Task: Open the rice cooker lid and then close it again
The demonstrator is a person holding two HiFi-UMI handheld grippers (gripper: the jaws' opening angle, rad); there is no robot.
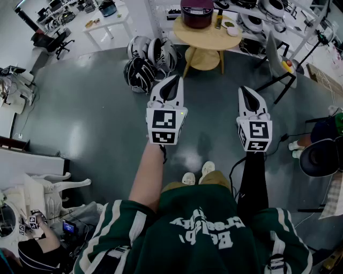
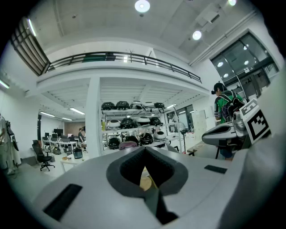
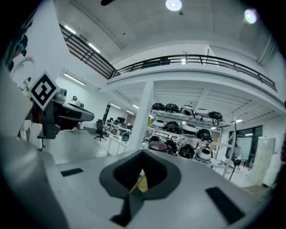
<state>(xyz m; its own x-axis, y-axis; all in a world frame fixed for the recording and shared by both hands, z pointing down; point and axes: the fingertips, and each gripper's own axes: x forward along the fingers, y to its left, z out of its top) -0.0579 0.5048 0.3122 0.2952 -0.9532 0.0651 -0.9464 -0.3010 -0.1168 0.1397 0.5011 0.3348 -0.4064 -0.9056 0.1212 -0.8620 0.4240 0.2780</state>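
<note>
A dark maroon rice cooker (image 1: 196, 12) with its lid down stands on a round wooden table (image 1: 214, 35) at the top of the head view, well ahead of both grippers. My left gripper (image 1: 174, 80) is held level over the grey floor, jaws shut and empty. Beside it my right gripper (image 1: 245, 91) is also shut, with nothing in it. In the left gripper view the cooker (image 2: 127, 144) shows small just above the closed left gripper (image 2: 144, 150). In the right gripper view the cooker (image 3: 157, 146) sits far beyond the closed right gripper (image 3: 143, 154).
Several rounded black and white appliances (image 1: 147, 59) lie on the floor left of the round table. A stand with dark legs (image 1: 281, 64) is at its right. A white table (image 1: 107, 21) and a black chair (image 1: 56, 40) stand far left. A seated person (image 1: 37, 241) is at lower left.
</note>
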